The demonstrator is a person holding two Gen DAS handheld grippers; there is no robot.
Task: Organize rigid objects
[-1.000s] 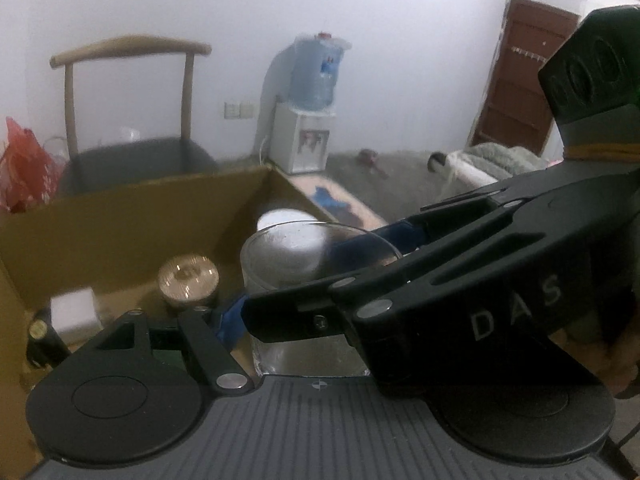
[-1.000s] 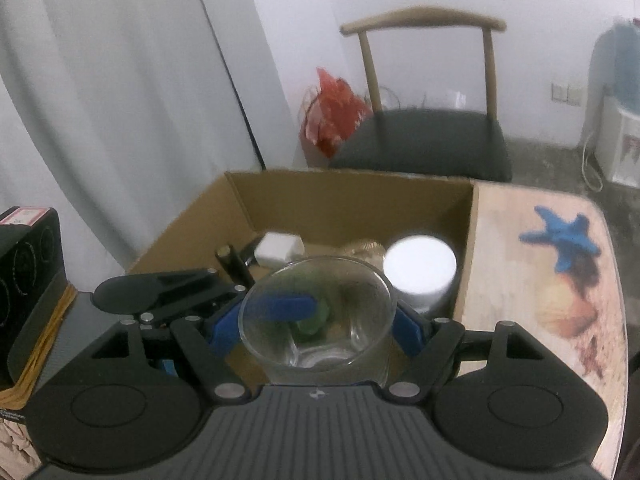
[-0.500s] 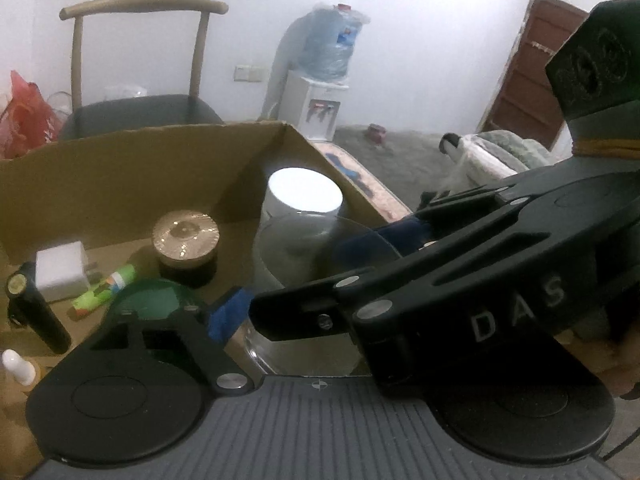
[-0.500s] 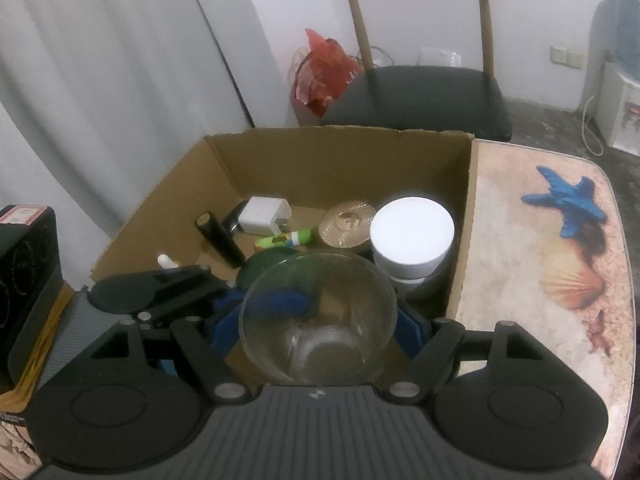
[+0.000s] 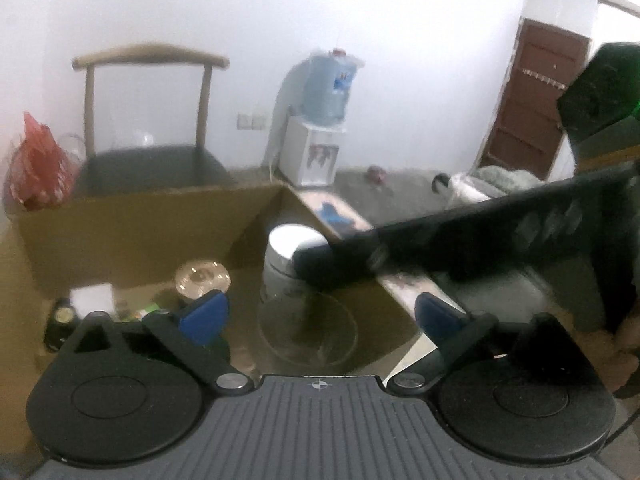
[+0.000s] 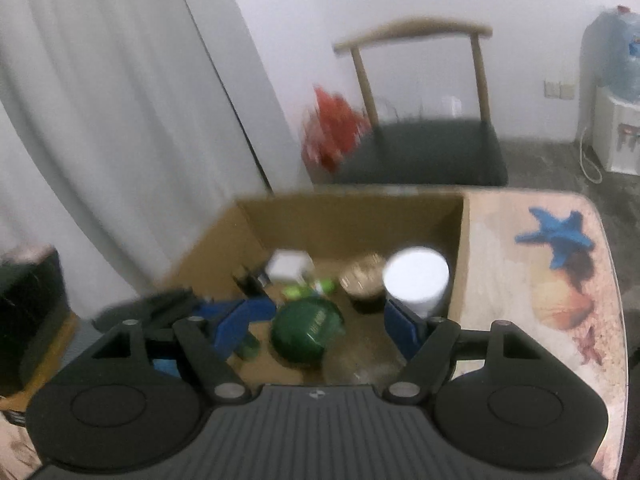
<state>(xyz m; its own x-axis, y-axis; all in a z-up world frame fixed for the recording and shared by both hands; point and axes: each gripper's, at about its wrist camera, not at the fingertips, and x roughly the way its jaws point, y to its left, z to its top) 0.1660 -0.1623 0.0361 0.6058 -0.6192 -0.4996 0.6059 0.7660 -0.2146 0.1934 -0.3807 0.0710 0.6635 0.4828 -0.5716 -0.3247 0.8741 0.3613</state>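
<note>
A clear glass cup [image 5: 308, 336] stands inside the cardboard box [image 5: 140, 232], in front of a white-lidded jar [image 5: 294, 256]. My left gripper [image 5: 320, 316] hangs above the cup with its jaws opening wide, and its blue pads [image 5: 204, 316] do not touch the glass. In the right wrist view, which is blurred, the cup [image 6: 364, 364] shows faintly low between the fingers of my right gripper [image 6: 323, 324]. The right jaws are closing a little, with their pads clear of the cup. One black finger of the right gripper [image 5: 440, 240] crosses the left wrist view.
The box [image 6: 352, 220] also holds a green lid [image 6: 306, 332], a gold-topped jar [image 6: 360, 280], a white charger [image 6: 290, 266] and a black cylinder [image 5: 60, 320]. A patterned table [image 6: 540, 280] lies to its right. Behind stand a chair [image 6: 420, 152] and a water dispenser [image 5: 316, 152].
The cup was gripped between the right pads with the left gripper beside it. Now it rests in the box, both grippers have lifted off it, and the left jaws have spread much wider.
</note>
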